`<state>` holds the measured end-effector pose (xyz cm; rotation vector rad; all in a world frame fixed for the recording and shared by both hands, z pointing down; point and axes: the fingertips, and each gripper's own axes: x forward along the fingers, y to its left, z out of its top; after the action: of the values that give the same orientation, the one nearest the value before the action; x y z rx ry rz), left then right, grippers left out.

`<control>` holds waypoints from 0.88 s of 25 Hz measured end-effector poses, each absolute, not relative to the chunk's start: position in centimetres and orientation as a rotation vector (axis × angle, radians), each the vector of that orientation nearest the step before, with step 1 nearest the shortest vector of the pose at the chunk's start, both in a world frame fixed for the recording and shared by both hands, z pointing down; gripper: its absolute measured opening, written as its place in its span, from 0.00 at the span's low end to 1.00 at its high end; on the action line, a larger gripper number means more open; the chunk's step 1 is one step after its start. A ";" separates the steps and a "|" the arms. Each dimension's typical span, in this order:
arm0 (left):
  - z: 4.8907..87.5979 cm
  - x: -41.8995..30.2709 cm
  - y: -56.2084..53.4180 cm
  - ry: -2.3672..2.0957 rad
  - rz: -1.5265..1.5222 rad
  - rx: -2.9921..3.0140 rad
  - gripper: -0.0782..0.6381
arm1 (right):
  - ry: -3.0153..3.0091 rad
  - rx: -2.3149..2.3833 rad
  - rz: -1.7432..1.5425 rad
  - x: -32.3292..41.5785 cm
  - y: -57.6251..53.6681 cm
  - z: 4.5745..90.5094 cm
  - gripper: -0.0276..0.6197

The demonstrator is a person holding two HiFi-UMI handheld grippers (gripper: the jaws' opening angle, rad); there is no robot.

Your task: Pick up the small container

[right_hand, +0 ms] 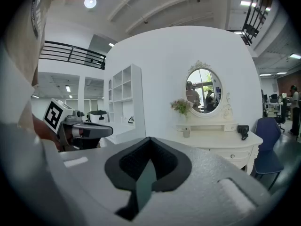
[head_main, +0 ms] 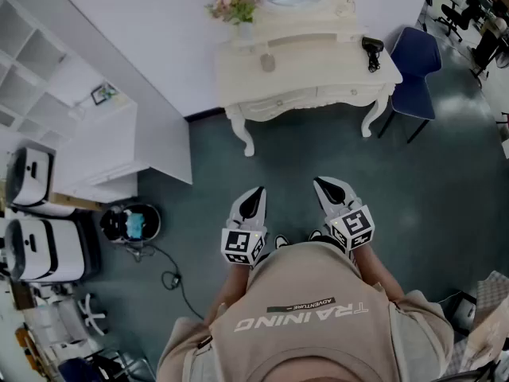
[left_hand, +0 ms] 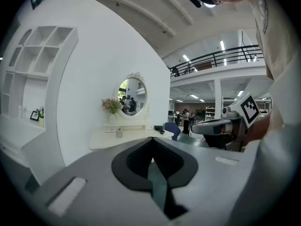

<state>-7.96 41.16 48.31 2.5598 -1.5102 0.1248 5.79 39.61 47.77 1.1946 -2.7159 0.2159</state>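
Note:
The small container (head_main: 268, 62) is a pale pot on the white dressing table (head_main: 318, 78), far ahead of me. It also shows as a small pot (left_hand: 119, 133) in the left gripper view and as a grey pot (right_hand: 186, 133) in the right gripper view. My left gripper (head_main: 256, 194) and right gripper (head_main: 324, 185) hang side by side close to my body, over the floor, well short of the table. Both are shut with nothing between their jaws. Each gripper view shows its own closed jaws and the other gripper beside them: the right gripper (left_hand: 216, 126) and the left gripper (right_hand: 89, 130).
A vase of flowers (head_main: 235, 5), an oval mirror (right_hand: 204, 91) and a black hair dryer (head_main: 372, 48) are on the table. A blue chair (head_main: 413, 62) stands at its right. A white shelf unit (head_main: 71, 110) and a round device (head_main: 131, 223) with a cable are at the left.

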 end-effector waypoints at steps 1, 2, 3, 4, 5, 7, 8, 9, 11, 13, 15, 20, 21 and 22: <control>48.4 -8.0 41.0 -1.505 0.127 2.559 0.13 | -2.714 1.198 0.216 5.6 39.5 47.8 0.05; 48.5 -8.0 40.9 -1.500 0.130 2.558 0.13 | -2.711 1.200 0.216 5.5 39.4 47.9 0.05; 48.6 -8.0 40.8 -1.494 0.135 2.556 0.13 | -2.708 1.202 0.215 5.3 39.3 48.0 0.05; 48.8 -8.1 40.6 -1.487 0.145 2.555 0.13 | -2.705 1.204 0.214 5.0 39.2 48.1 0.05; 48.9 -8.2 40.5 -1.478 0.161 2.557 0.13 | -2.702 1.209 0.211 4.7 39.1 48.2 0.05; 49.4 -8.7 40.4 -1.449 0.199 2.569 0.13 | -2.694 1.239 0.210 4.2 38.9 48.3 0.05; 49.6 -9.0 40.4 -1.432 0.209 2.575 0.13 | -2.691 1.264 0.214 4.1 38.8 48.3 0.05; 49.8 -9.4 40.4 -1.418 0.214 2.580 0.13 | -2.688 1.288 0.218 4.0 38.7 48.2 0.05; 50.0 -10.0 40.0 -1.402 0.222 2.588 0.13 | -2.680 1.330 0.222 3.9 38.4 48.1 0.05; 49.9 -10.4 39.4 -1.392 0.222 2.593 0.13 | -2.670 1.350 0.234 3.7 38.3 48.0 0.05; 49.7 -10.7 38.8 -1.398 0.201 2.596 0.13 | -2.664 1.349 0.251 3.4 38.5 48.1 0.05; 50.4 -10.4 37.0 -1.405 0.190 2.562 0.13 | -2.640 1.327 0.305 3.3 37.7 49.4 0.05; 50.5 -10.3 36.3 -1.406 0.193 2.558 0.13 | -2.640 1.326 0.311 3.5 37.1 49.5 0.05; 50.5 -10.1 35.6 -1.409 0.198 2.558 0.13 | -2.643 1.327 0.316 3.8 36.3 49.6 0.05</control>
<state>-10.10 35.59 50.50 2.5575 -1.4091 0.1981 3.76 36.25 49.60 1.3269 -2.6434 0.3160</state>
